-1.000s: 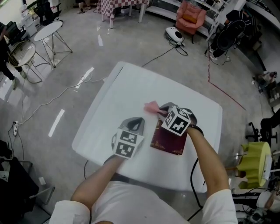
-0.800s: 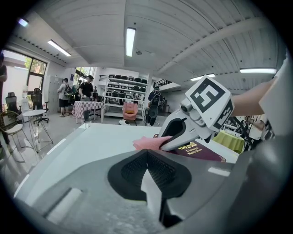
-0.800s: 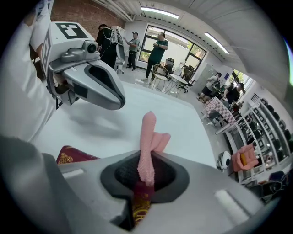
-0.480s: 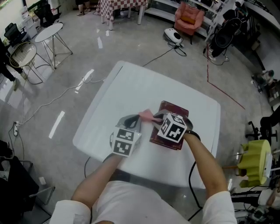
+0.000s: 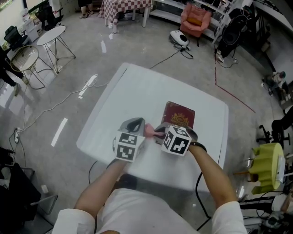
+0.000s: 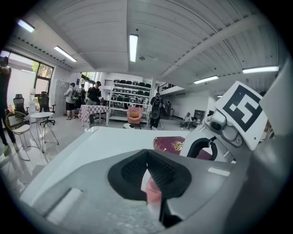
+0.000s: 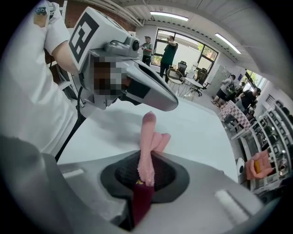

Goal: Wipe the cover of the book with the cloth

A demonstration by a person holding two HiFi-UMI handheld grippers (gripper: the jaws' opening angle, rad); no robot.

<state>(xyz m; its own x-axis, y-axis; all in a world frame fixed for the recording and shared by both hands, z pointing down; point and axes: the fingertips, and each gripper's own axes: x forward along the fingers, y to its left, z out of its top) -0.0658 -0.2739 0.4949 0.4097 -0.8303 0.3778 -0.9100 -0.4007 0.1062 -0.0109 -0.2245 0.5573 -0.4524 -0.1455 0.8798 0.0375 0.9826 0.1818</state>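
A dark red book (image 5: pixel 179 114) with a gold emblem lies flat on the white table (image 5: pixel 137 87). My right gripper (image 5: pixel 158 131) is at the book's near left corner, pointing left, and is shut on a pink cloth (image 5: pixel 149 130). In the right gripper view the cloth (image 7: pixel 147 141) stands up out of the right gripper (image 7: pixel 145 171), its free end just under the beak of the left gripper (image 7: pixel 170 105). My left gripper (image 5: pixel 136 121) hovers beside it with the jaws together. In the left gripper view a strip of the cloth (image 6: pixel 153 194) shows below the pads, and the book (image 6: pixel 170 144) lies beyond.
The near table edge runs just under both grippers. On the floor to the left stand a round white side table (image 5: pixel 50 34) and a wire chair (image 5: pixel 23 57), with cables trailing. A pink armchair (image 5: pixel 198 13) is at the back and a yellow-green object (image 5: pixel 268 169) at the right.
My right gripper drew the cloth back over the book toward its near left corner and off the cover, leaving most of the cover uncovered. The left gripper hardly moved.
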